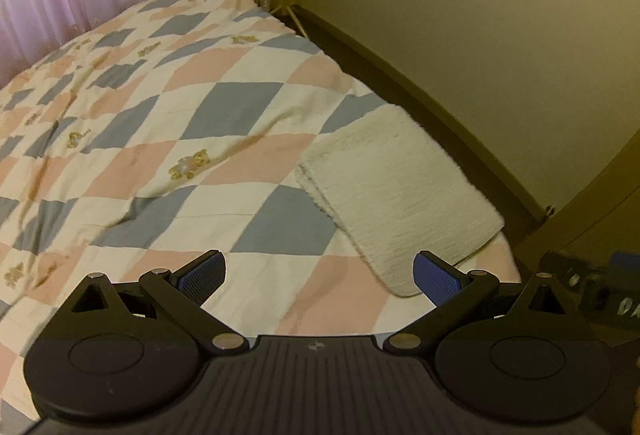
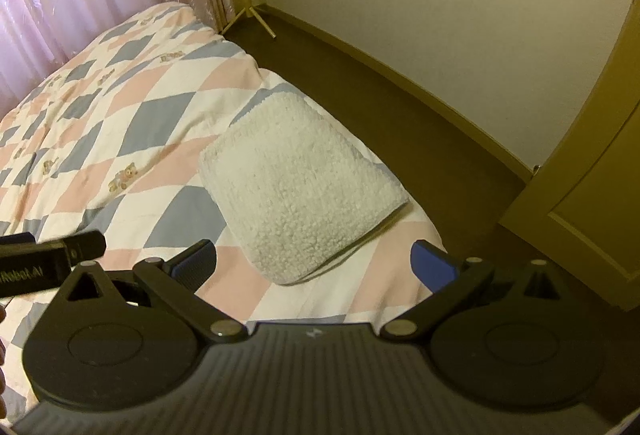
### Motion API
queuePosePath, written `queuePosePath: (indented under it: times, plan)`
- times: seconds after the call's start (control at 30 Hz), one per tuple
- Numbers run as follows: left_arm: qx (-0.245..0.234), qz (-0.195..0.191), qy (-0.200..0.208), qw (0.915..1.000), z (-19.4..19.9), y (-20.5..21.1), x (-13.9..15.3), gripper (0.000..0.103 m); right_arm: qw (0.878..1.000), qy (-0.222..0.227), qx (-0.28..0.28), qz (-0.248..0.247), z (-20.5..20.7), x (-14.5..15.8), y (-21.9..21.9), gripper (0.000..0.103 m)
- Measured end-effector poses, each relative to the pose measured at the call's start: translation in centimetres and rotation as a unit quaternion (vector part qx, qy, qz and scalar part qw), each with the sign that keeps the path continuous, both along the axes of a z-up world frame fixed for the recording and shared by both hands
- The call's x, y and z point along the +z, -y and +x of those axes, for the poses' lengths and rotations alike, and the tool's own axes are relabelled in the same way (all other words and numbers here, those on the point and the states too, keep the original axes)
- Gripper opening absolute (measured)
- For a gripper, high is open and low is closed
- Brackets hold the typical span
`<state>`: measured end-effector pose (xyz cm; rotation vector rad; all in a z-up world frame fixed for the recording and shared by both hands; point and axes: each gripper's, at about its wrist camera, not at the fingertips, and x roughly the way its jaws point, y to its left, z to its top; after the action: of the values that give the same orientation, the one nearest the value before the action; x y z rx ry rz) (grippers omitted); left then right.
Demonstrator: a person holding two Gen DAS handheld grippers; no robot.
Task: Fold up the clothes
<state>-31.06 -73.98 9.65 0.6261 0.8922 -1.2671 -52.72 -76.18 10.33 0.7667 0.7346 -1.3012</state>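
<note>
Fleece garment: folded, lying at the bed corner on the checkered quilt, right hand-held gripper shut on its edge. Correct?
Not quite. The right hand-held gripper is open and holds nothing; the right wrist view shows its jaws spread wide, apart from the cloth. The rest stands: the fleece garment lies folded at the bed corner on the checkered quilt.

Black left gripper (image 1: 319, 277) and right gripper (image 2: 314, 265) — blue ribbed pads, silver pivot screws

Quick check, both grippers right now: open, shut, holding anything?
Left gripper: open, holding nothing, above the quilt.
Right gripper: open, holding nothing; folded white fleece lies just ahead.
</note>
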Motion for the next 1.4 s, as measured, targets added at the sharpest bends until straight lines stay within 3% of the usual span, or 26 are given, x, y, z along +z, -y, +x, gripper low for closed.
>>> queuePosePath:
  times: [0.3, 0.57, 0.97, 1.4]
  plan:
    - [0.006, 0.014, 0.064, 0.9978, -2.1, 0.8, 0.2, 0.103, 1.000, -0.002, 0.015, 0.014, -0.8, -1.0, 0.4, 0.102]
    - [-0.027, 0.035, 0.045, 0.9980, -2.9, 1.2, -0.1, 0.103, 1.000, -0.002, 0.023, 0.021, -1.3, -1.4, 0.2, 0.102]
    - [-0.044, 0.022, 0.069, 0.9964, -5.4, 1.6, 0.2, 0.103, 1.000, 0.002, 0.020, 0.020, -2.9, -1.4, -0.3, 0.102]
    - [-0.058, 0.039, 0.061, 0.9957, -7.3, 2.2, -1.7, 0.103, 1.000, 0.006, 0.012, 0.021, -5.1, -1.9, -0.4, 0.102]
